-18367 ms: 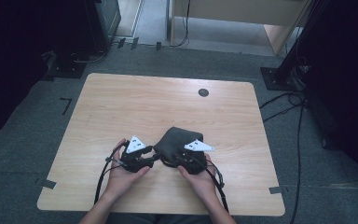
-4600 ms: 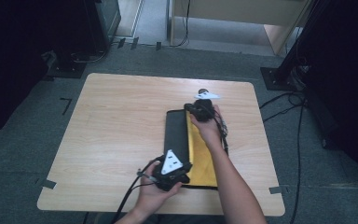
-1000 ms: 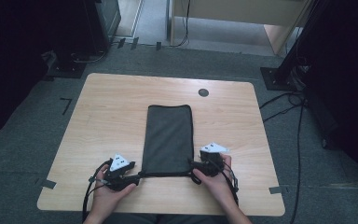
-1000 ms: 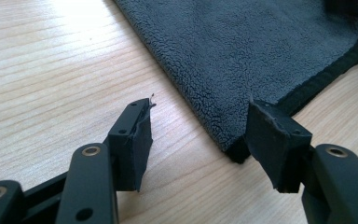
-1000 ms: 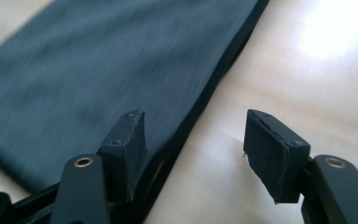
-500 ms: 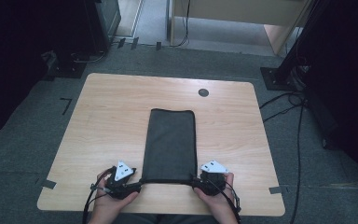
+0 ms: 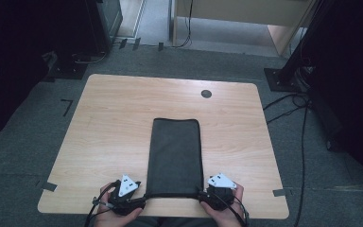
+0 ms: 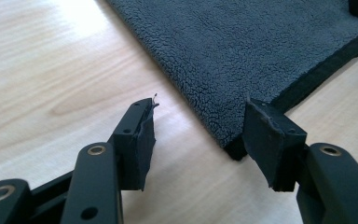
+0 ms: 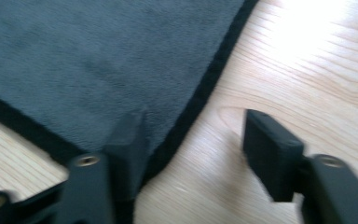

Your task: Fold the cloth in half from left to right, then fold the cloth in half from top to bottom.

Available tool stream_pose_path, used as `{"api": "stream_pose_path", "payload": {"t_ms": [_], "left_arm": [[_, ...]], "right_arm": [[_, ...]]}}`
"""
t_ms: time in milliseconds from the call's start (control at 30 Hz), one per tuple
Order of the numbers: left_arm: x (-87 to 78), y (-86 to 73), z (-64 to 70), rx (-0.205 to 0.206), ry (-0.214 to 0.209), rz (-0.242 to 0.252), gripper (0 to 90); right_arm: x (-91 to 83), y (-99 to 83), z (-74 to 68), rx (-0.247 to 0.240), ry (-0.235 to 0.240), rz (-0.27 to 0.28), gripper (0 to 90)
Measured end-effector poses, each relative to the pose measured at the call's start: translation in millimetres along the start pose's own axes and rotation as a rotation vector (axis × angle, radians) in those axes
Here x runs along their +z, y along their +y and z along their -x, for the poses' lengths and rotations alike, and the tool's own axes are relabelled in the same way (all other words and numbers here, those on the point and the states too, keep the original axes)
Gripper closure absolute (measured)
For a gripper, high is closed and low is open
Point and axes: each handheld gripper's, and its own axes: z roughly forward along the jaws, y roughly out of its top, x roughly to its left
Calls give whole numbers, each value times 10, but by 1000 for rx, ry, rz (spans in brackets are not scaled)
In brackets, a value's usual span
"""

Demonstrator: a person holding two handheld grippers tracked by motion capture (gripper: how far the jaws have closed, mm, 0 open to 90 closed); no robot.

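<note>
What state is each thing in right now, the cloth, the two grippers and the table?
Dark grey cloth: lying flat on the table as a long rectangle, near corners at the grippers, not gripped.
Left gripper: open, jaws either side of the cloth's near corner.
Right gripper: open, over the other near corner.
Wooden table: level, with a small dark round hole near its far edge.

floor: grey carpet (image 7: 38, 142) | cables (image 7: 293, 109) | dark surrounds, poss. stands | wood unit (image 7: 246, 9) at back
</note>
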Motion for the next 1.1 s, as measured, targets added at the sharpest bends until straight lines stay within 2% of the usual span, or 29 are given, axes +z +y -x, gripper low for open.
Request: {"api": "stream_pose_path", "payload": {"t_ms": [33, 100, 200, 267, 333, 433, 467, 567, 667, 733, 833, 867, 933, 1000, 1100], "left_arm": [[-9, 18, 7, 1, 0, 5, 386], [-44, 77, 8, 2, -11, 29, 322], [-109, 215, -24, 7, -71, 84, 242], [-113, 317, -70, 5, -83, 97, 169], [-85, 451, -149, -3, -60, 120, 165], [16, 648, -290, -27, -23, 153, 167], [63, 708, -339, -29, -4, 161, 169], [251, 885, -499, -74, 27, 163, 170], [440, 1040, -675, -119, 48, 153, 177], [573, 1132, -798, -126, 89, 150, 225], [740, 1228, -944, -144, 140, 135, 234], [805, 1262, -1010, -161, 155, 130, 242], [890, 1320, -1104, -202, 153, 129, 265], [959, 1389, -1173, -222, 147, 130, 297], [1071, 1491, -1242, -228, 165, 106, 309]], "right_arm": [[-16, 14, 27, -3, 1, 8, 260], [-76, 66, 100, 25, 6, 38, 238], [-157, 181, 190, 33, 2, 79, 192], [-205, 288, 241, 33, -3, 108, 187], [-213, 378, 287, 35, -12, 120, 188], [-159, 548, 378, 18, -28, 143, 237], [-115, 604, 411, 15, -27, 147, 275], [71, 767, 519, 32, 18, 158, 391], [316, 924, 631, 57, 53, 144, 435], [497, 1039, 719, 80, 50, 129, 472], [711, 1168, 825, 138, 58, 108, 510], [782, 1213, 857, 148, 55, 103, 527], [925, 1312, 914, 164, 32, 94, 544], [1014, 1391, 929, 167, 36, 86, 553], [1165, 1516, 936, 166, 55, 74, 575]]}}
